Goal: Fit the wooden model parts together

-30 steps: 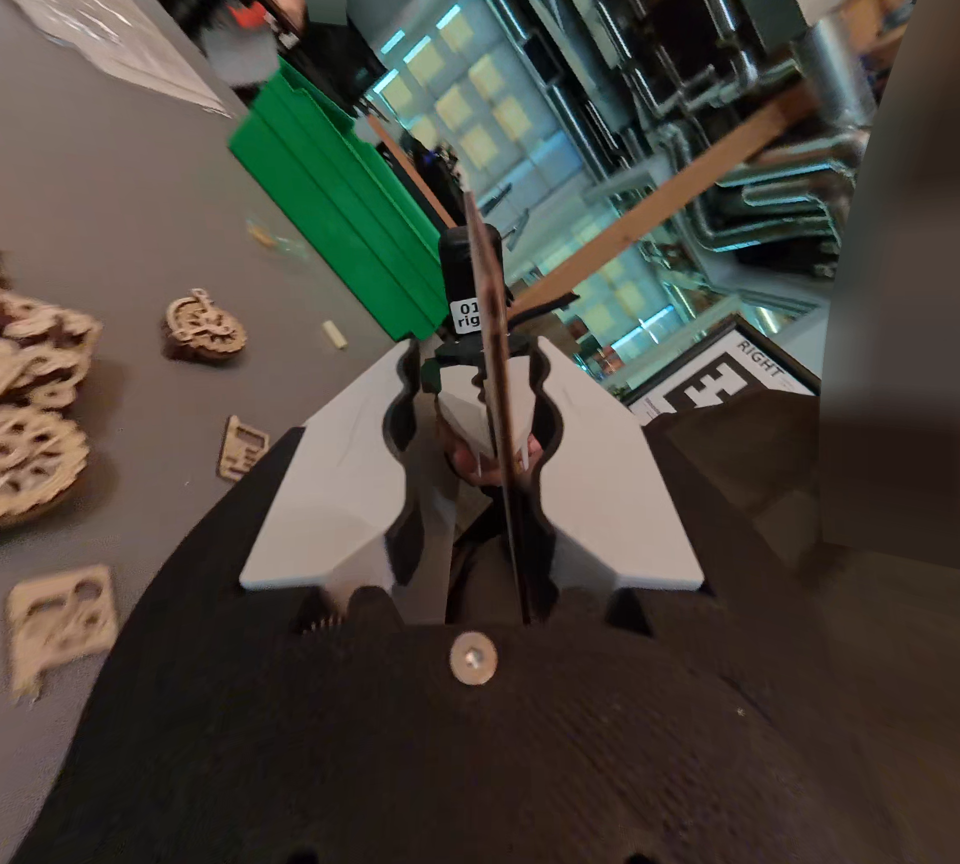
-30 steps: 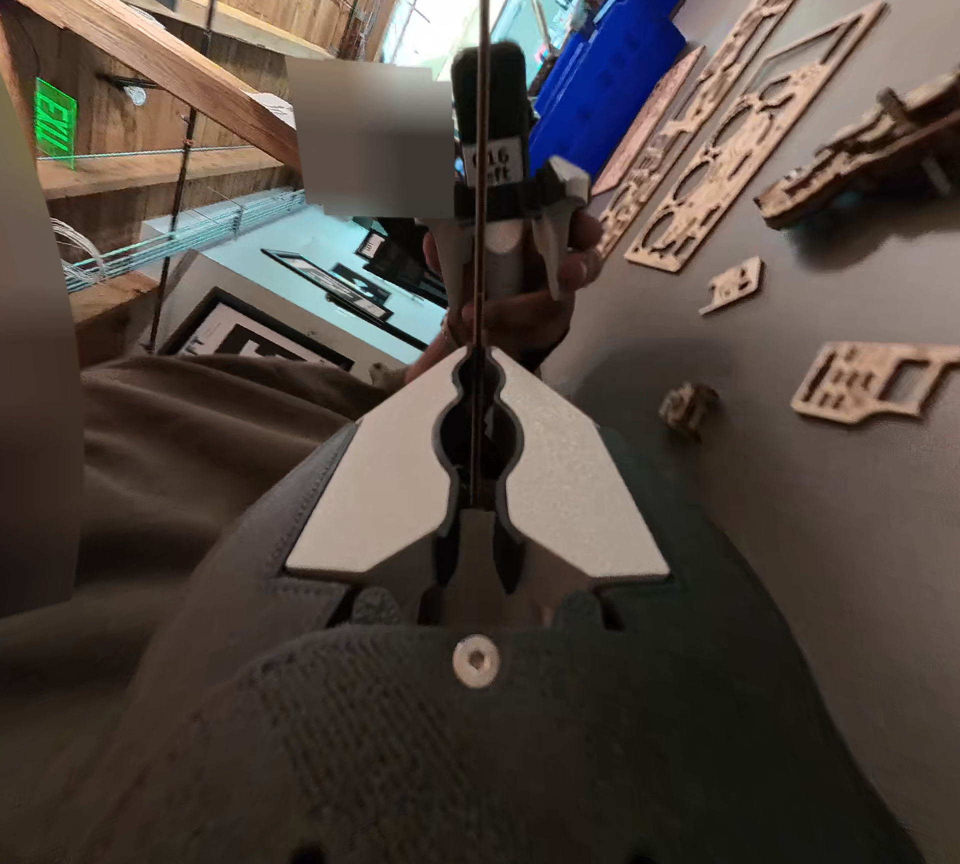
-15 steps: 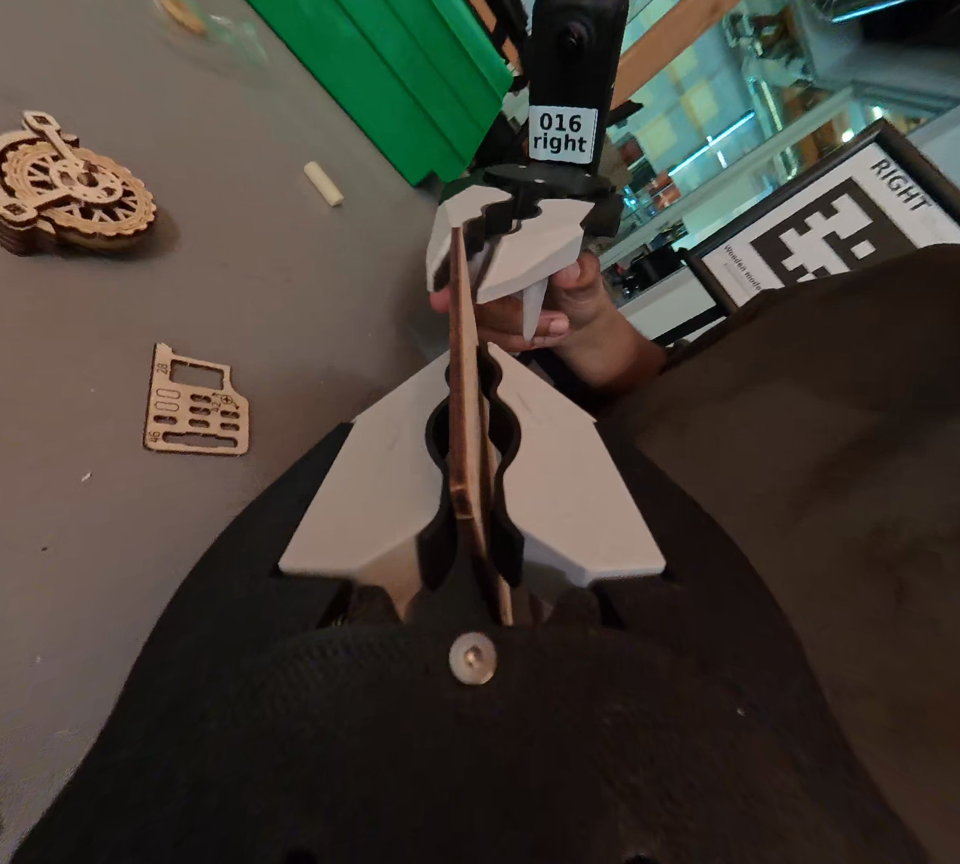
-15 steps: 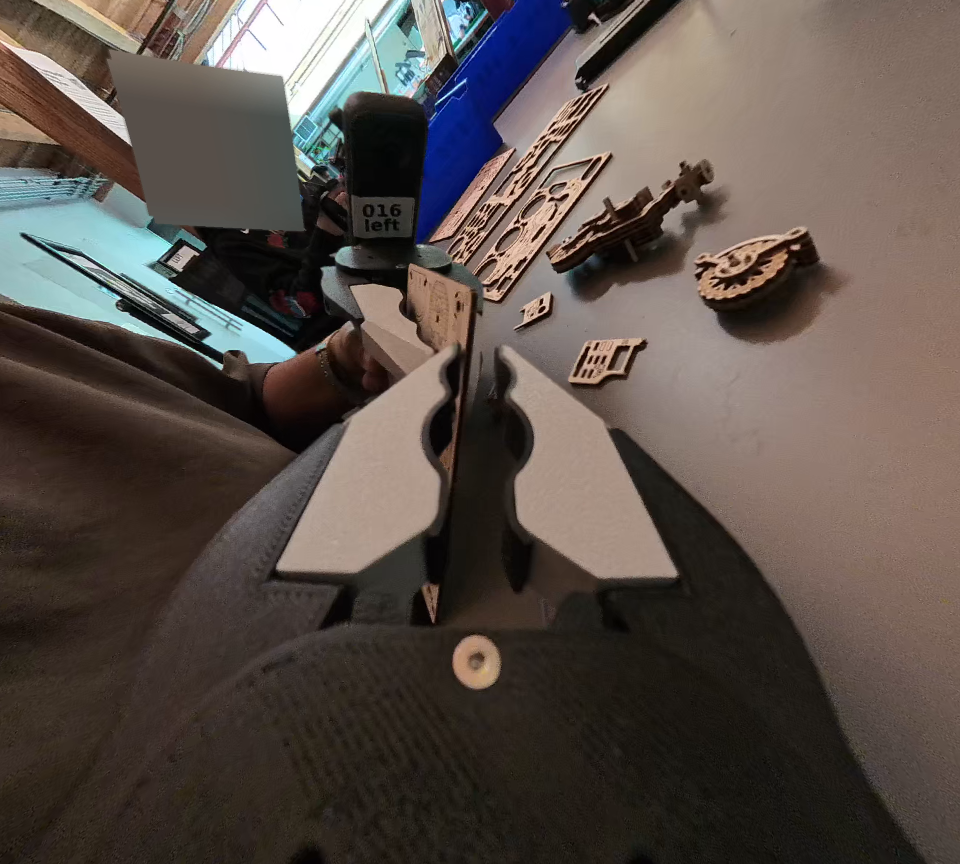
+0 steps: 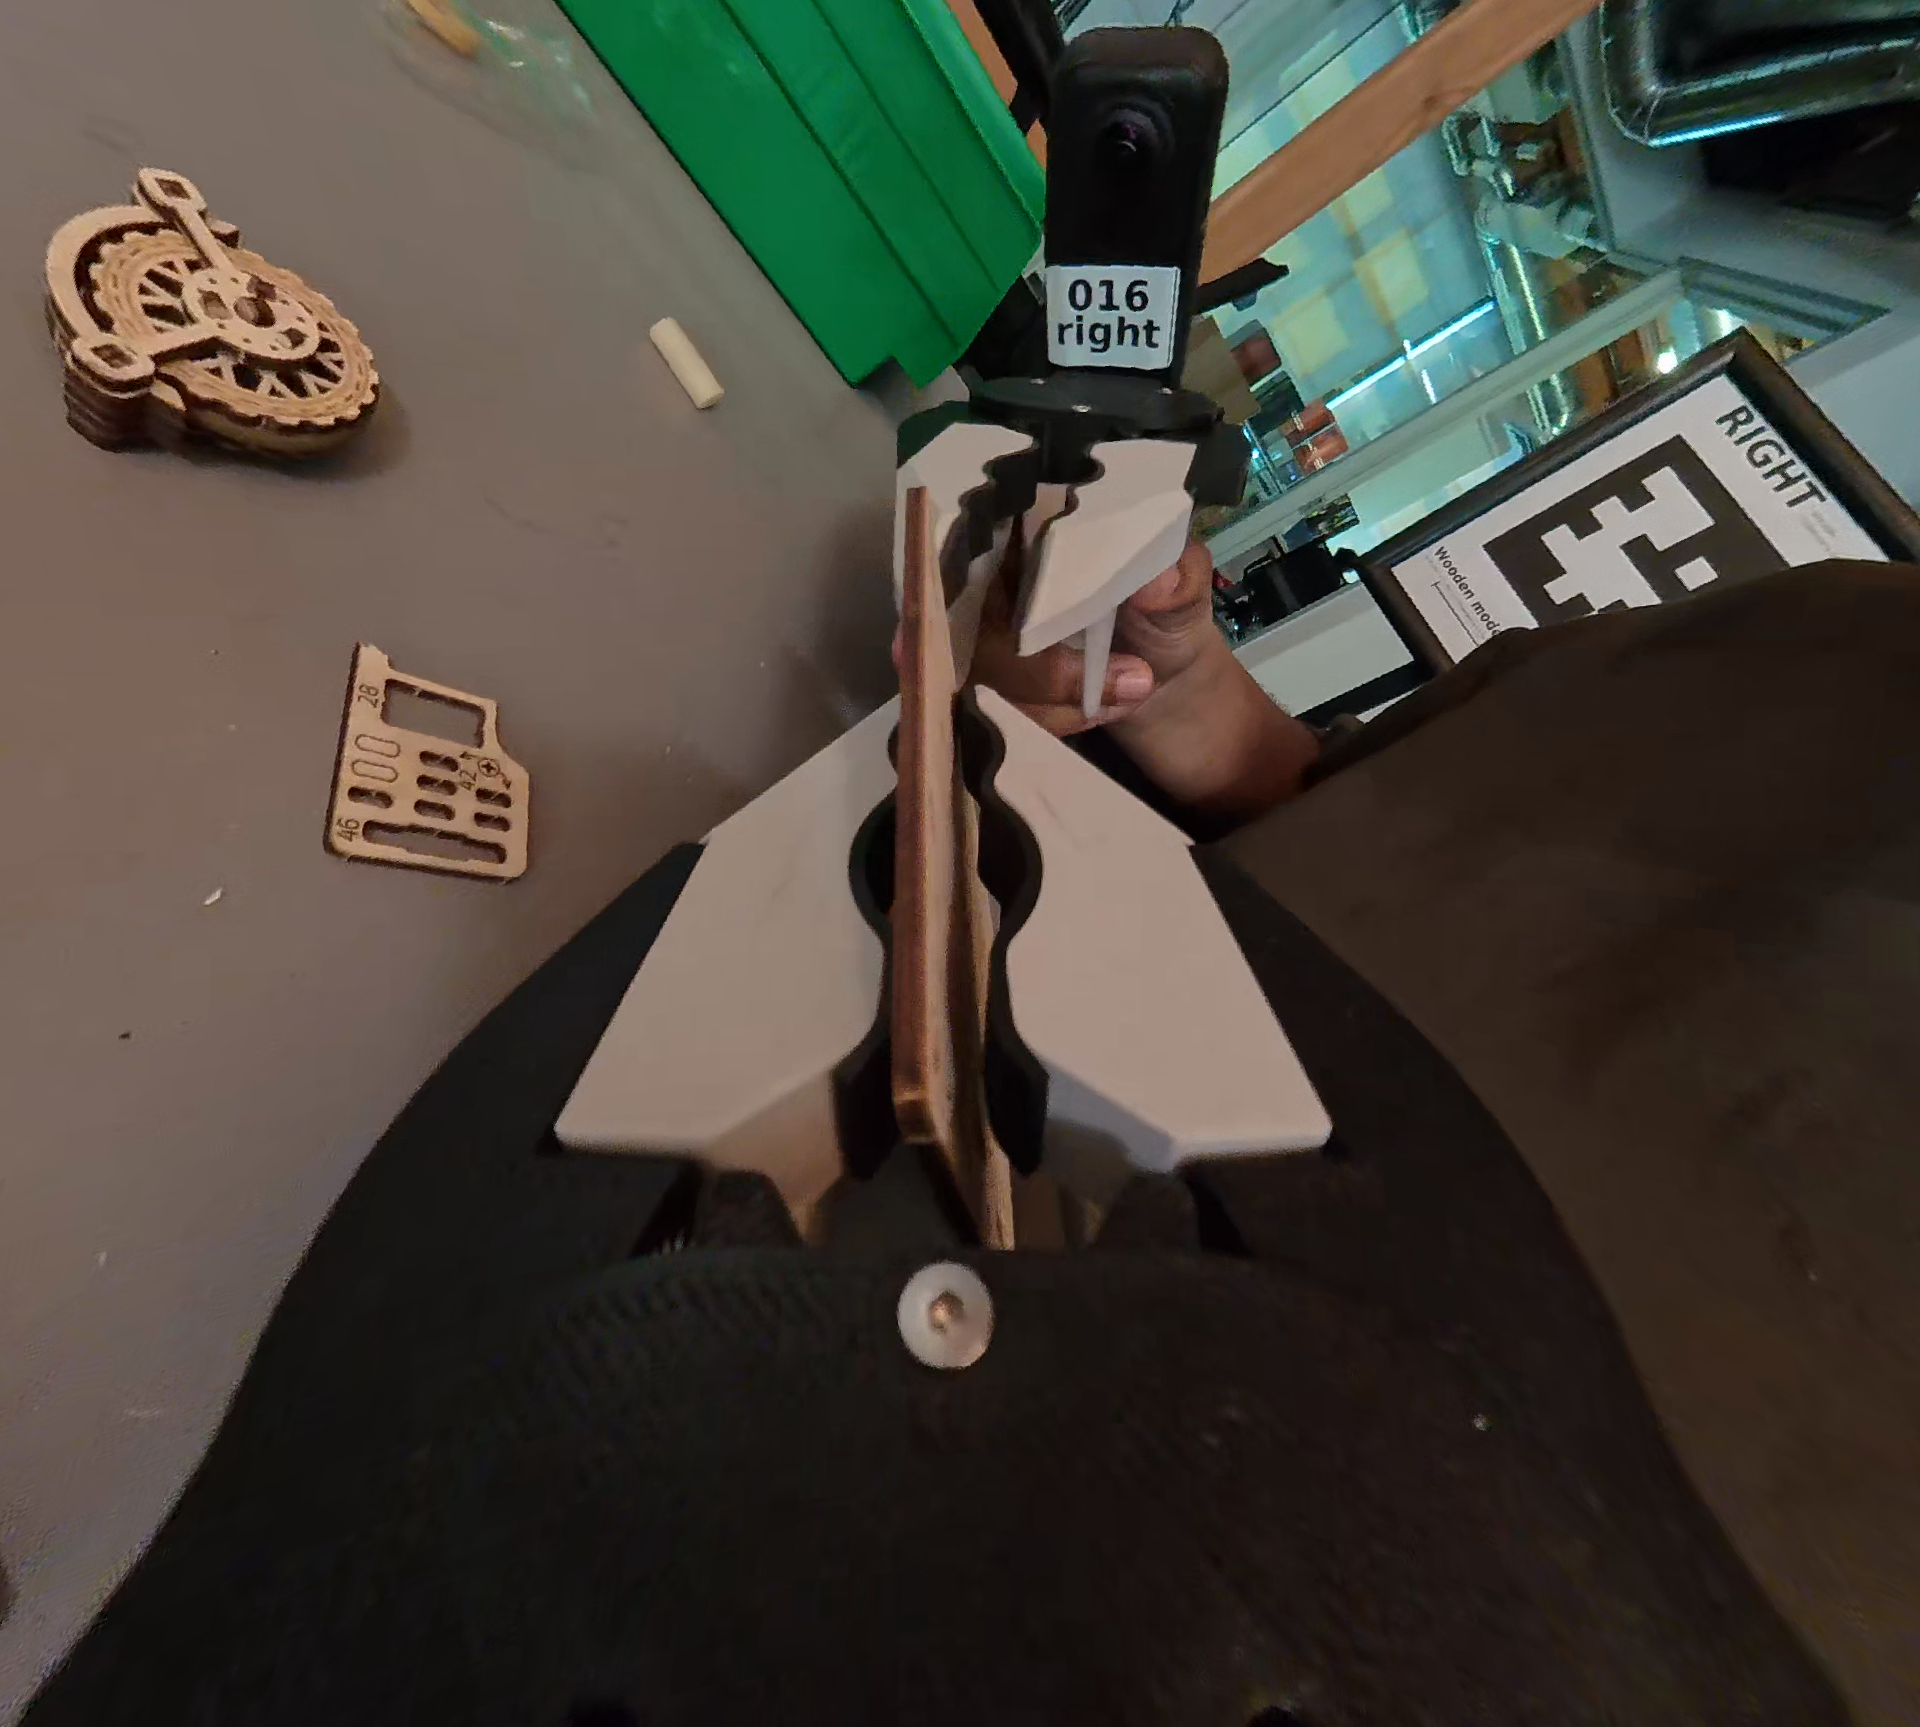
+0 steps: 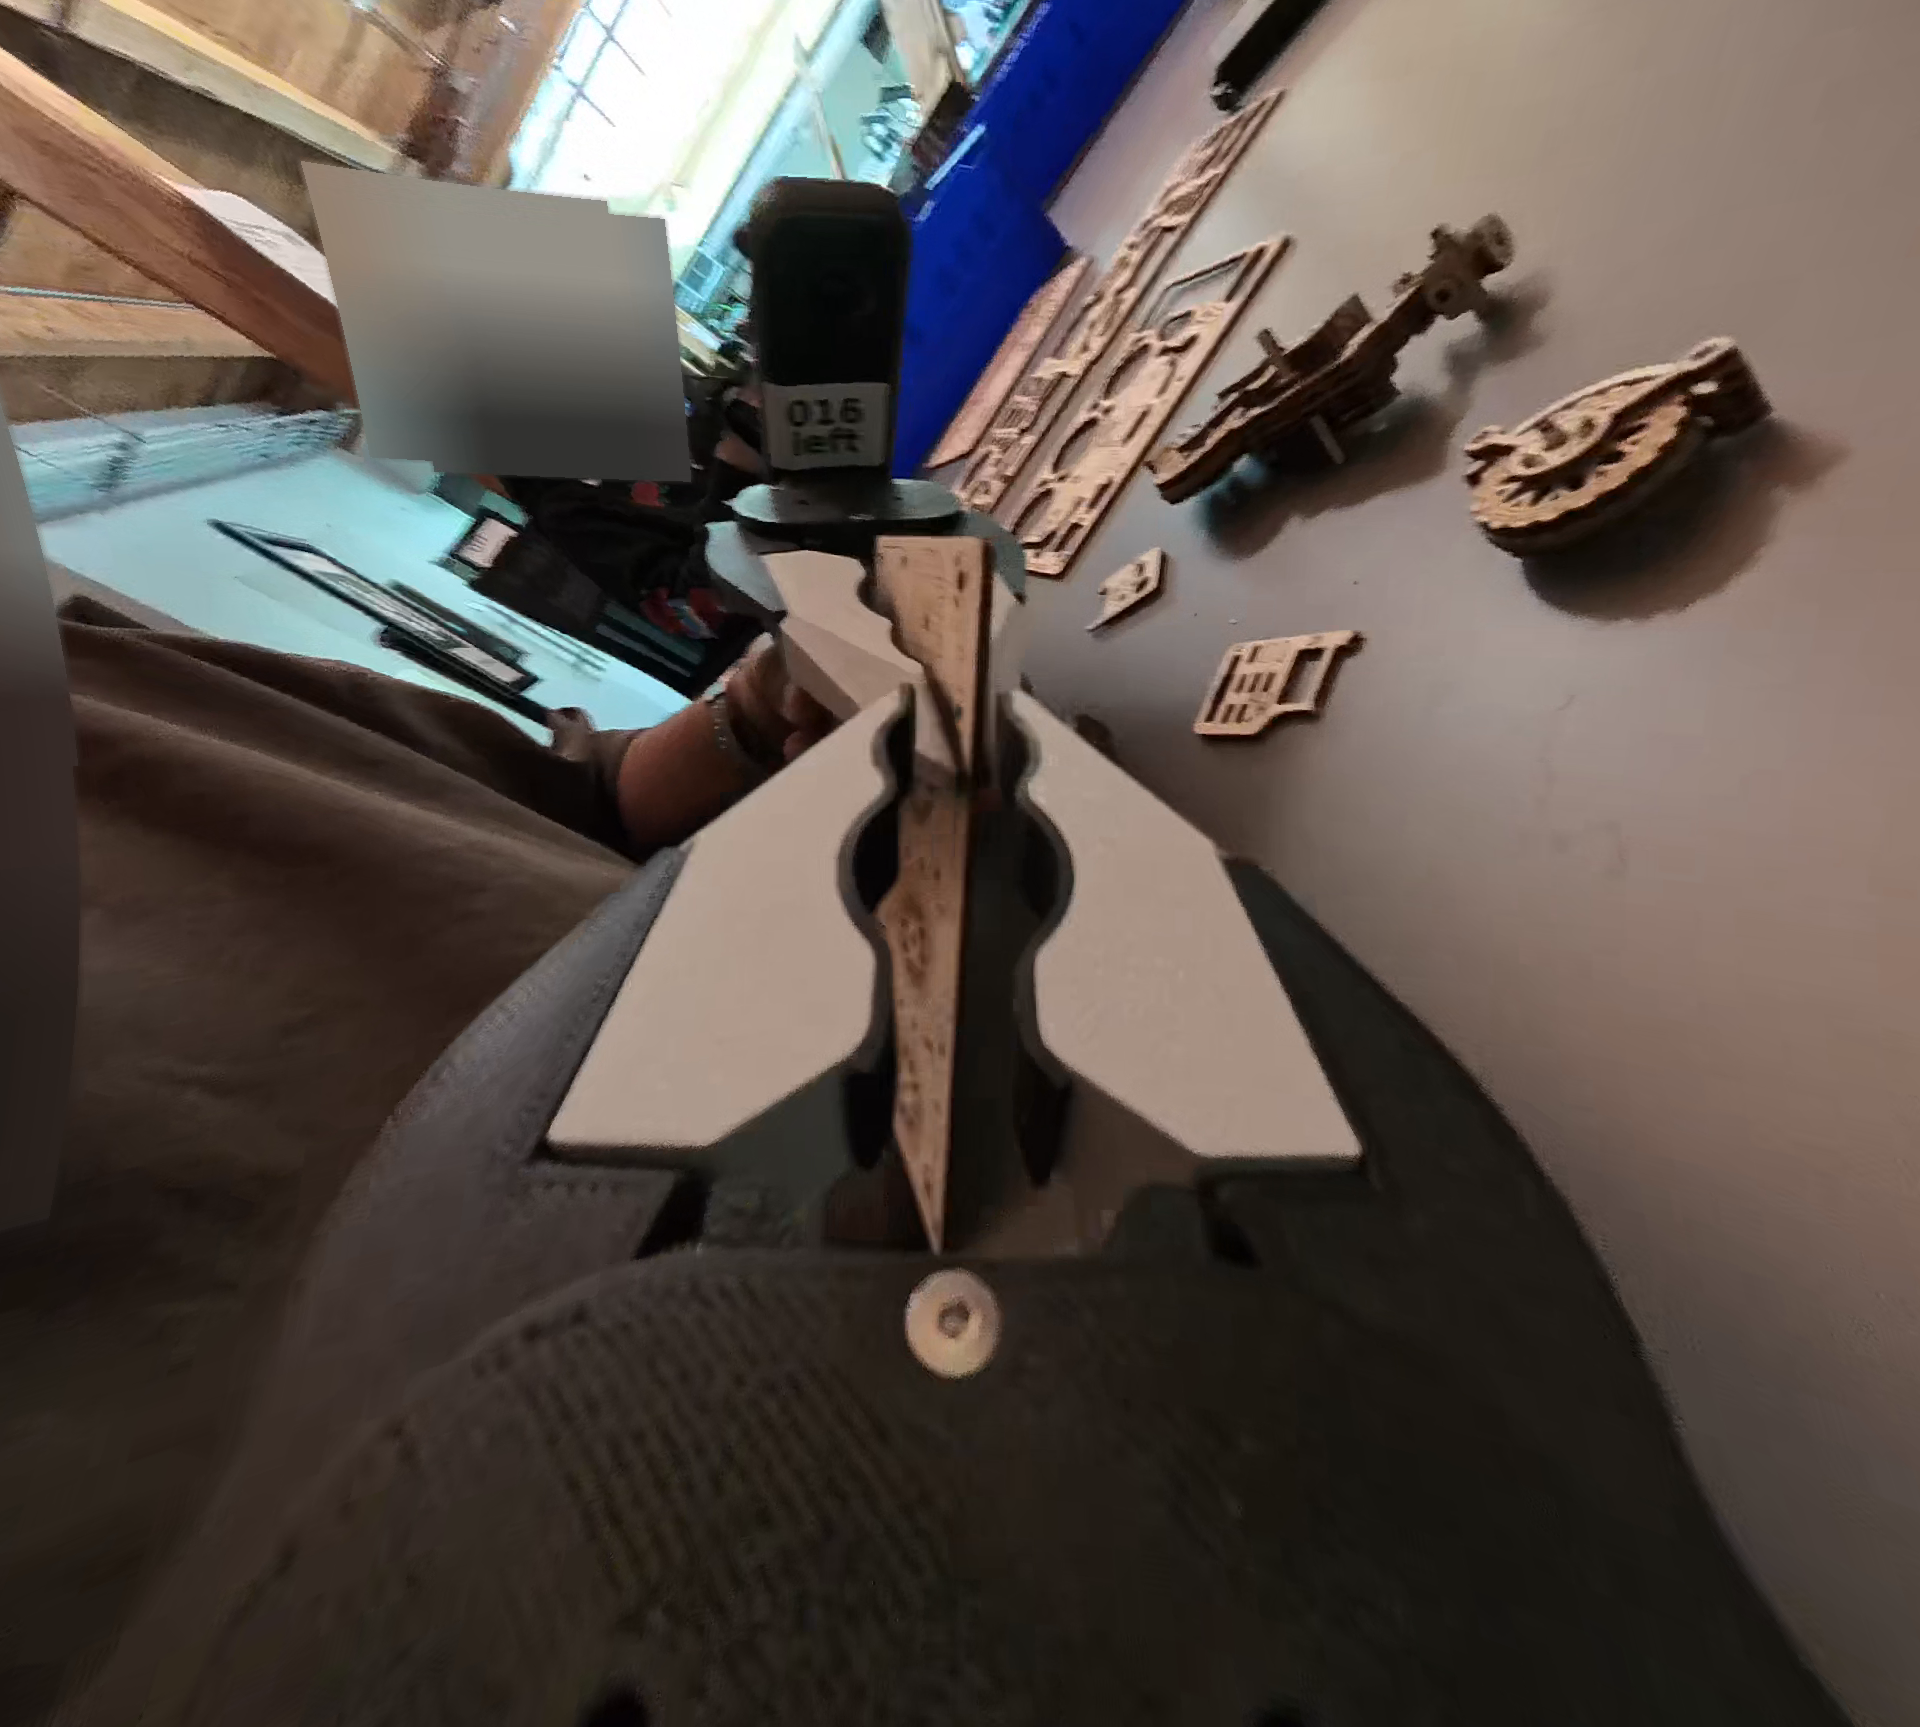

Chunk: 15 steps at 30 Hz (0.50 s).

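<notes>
A thin, flat laser-cut wooden panel [image 5: 925,898] stands edge-on between my two grippers, which face each other above the grey table [image 5: 260,1106]. My left gripper [image 5: 940,721] is shut on the panel's near end. In the right wrist view the same panel [image 6: 930,950] runs loosely through my right gripper [image 6: 956,706], whose jaws stand slightly apart. The left gripper [image 6: 914,628] shows there clamping the far end. The right gripper [image 5: 1029,514] also shows in the left wrist view, with its fingers apart.
On the table lie a wooden gear assembly [image 5: 208,327], a small slotted flat part [image 5: 426,768], a white peg [image 5: 686,363], a long wooden assembly [image 6: 1330,389] and cut-out sheets [image 6: 1122,389]. A green bin [image 5: 779,67] and a blue bin [image 6: 1039,150] stand behind. A brown sleeve [image 6: 312,846] is close. The grippers are tip to tip, or close to it. Left tips and right tips are each some 15 cm from the white peg [image 5: 686,363].
The left gripper has closed on the panel and the right gripper has opened its jaws around it. Both grippers have swung so that more of the table shows.
</notes>
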{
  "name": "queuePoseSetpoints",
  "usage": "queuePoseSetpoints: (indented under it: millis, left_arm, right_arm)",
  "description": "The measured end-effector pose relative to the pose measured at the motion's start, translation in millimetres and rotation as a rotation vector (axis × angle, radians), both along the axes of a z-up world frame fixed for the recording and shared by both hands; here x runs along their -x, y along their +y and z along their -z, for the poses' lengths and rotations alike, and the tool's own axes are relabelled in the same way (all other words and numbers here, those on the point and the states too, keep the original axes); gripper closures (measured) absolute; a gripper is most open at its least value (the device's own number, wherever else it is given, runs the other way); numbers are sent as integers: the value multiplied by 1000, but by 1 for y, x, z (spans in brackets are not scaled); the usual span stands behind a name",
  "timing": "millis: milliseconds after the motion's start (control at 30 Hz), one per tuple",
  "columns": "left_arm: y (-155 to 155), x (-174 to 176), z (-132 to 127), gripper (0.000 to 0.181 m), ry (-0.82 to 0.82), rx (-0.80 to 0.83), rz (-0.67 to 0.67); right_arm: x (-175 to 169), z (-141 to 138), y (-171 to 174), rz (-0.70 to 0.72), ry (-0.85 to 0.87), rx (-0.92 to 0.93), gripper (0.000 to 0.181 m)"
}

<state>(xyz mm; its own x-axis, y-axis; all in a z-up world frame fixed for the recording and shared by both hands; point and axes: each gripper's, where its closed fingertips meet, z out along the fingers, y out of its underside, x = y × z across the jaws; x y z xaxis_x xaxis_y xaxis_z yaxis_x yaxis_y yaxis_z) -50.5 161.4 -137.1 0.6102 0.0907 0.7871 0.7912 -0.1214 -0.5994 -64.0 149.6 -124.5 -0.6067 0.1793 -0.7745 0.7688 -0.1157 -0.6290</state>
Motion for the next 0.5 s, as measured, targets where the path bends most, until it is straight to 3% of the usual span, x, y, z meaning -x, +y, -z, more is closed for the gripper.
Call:
queuePoseSetpoints:
  millis: [100,167,300,500]
  left_arm:
    - [2,-3,2,181,2,18,14]
    - [3,-5,-1,181,1,6,22]
    - [3,-6,2,181,-7,16,36]
    - [4,-9,-1,181,-14,5,53]
  right_arm:
    - [0,0,0,-12,-55,39,168]
    - [1,2,1,-1,-40,15,181]
    - [0,3,0,-6,-34,3,181]
    - [0,3,-1,-16,-73,36,165]
